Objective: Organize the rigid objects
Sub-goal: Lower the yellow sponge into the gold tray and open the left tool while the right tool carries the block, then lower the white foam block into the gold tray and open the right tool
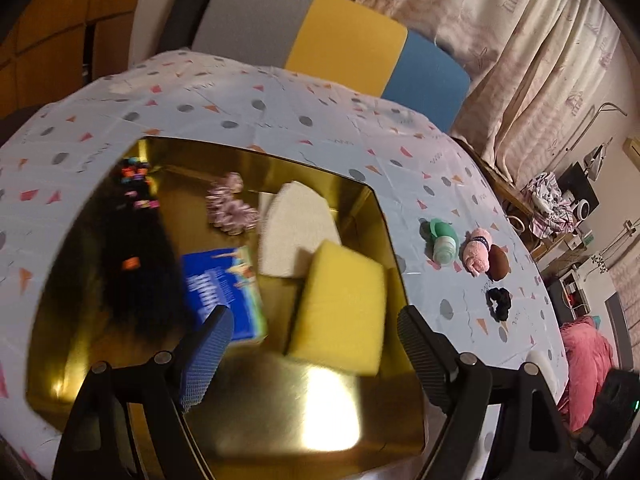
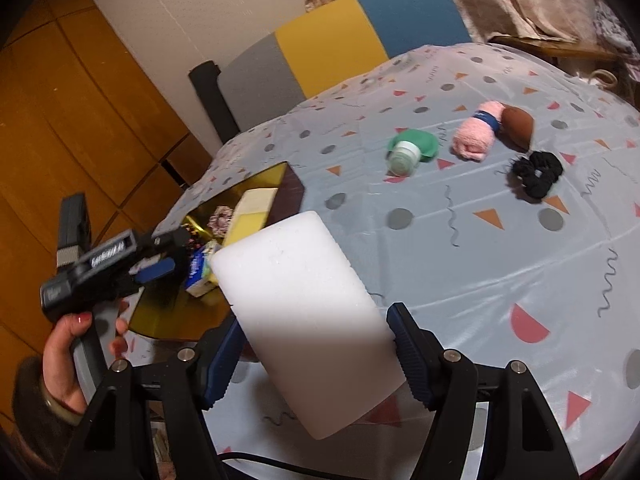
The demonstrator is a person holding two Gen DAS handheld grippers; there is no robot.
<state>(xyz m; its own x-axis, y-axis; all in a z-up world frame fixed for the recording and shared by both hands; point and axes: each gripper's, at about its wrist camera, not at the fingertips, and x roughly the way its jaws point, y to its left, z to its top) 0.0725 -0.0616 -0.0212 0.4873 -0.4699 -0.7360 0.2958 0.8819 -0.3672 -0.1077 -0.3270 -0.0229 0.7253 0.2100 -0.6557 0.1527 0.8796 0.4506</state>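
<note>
My left gripper is open above a gold tray. A yellow sponge block lies in the tray just beyond my fingertips, free of them. The tray also holds a blue box, a white pad, a pink scrunchie and a black hairpiece. My right gripper is shut on a white foam block, held above the table to the right of the tray. The left gripper also shows in the right wrist view, over the tray.
On the patterned tablecloth lie a green bottle, a pink rolled towel, a brown puff and a black scrunchie. A grey, yellow and blue chair back stands behind the table. Wooden cabinets stand at left.
</note>
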